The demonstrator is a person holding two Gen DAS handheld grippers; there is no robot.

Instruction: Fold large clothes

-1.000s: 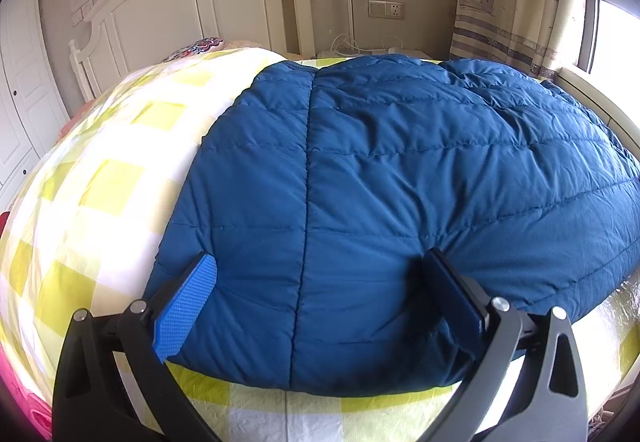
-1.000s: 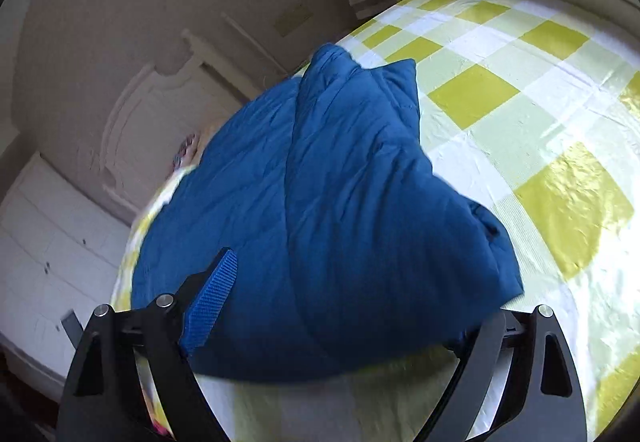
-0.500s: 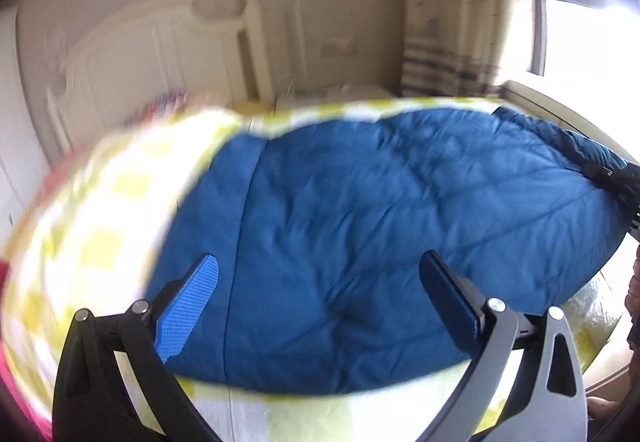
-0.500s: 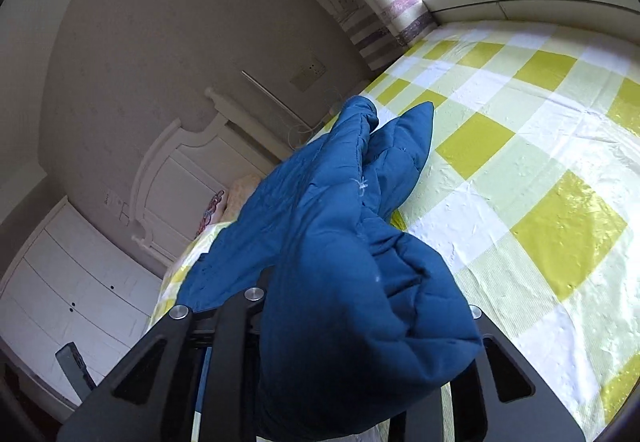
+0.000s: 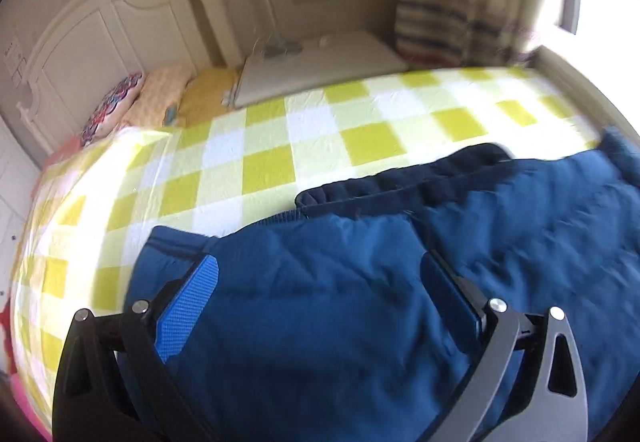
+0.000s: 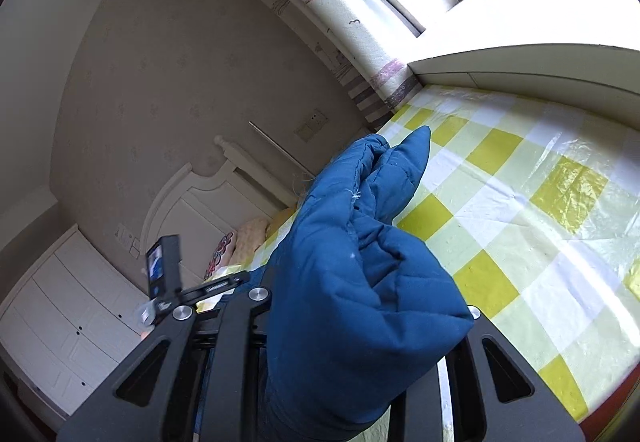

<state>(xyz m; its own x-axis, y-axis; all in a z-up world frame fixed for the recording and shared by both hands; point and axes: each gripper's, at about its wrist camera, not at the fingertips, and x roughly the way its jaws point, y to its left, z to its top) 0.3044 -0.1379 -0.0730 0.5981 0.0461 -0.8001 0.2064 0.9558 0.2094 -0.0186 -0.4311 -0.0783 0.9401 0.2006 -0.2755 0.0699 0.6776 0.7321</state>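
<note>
Only the left wrist view shows the blue padded coat [image 5: 360,282] spread flat across the yellow checked bedspread [image 5: 280,146], with its darker lining edge [image 5: 400,186] turned up just beyond the jaws; only the right wrist view shows a bunched fold of the coat [image 6: 360,282] raised off the bed, and, to the left of the jaws, a black device [image 6: 164,270] with a small screen, which may be part of the other rig.

The left gripper [image 5: 320,298] hangs low over the coat, tilted down toward it, its jaws wide apart and gripping nothing, the blue pad [image 5: 188,306] to one side and the dark finger [image 5: 452,294] to the other, with fabric filling the space between and beneath them; the right gripper [image 6: 360,330] points along the bed toward the headboard [image 6: 200,210], its jaws drawn in tight on the thick fold, which swells up between them and hides the fingertips.

The coat is quilted, puffy and deep blue; the held part rises ahead of the right jaws to two soft peaks; the view from the left is blurred toward its right edge.
</note>
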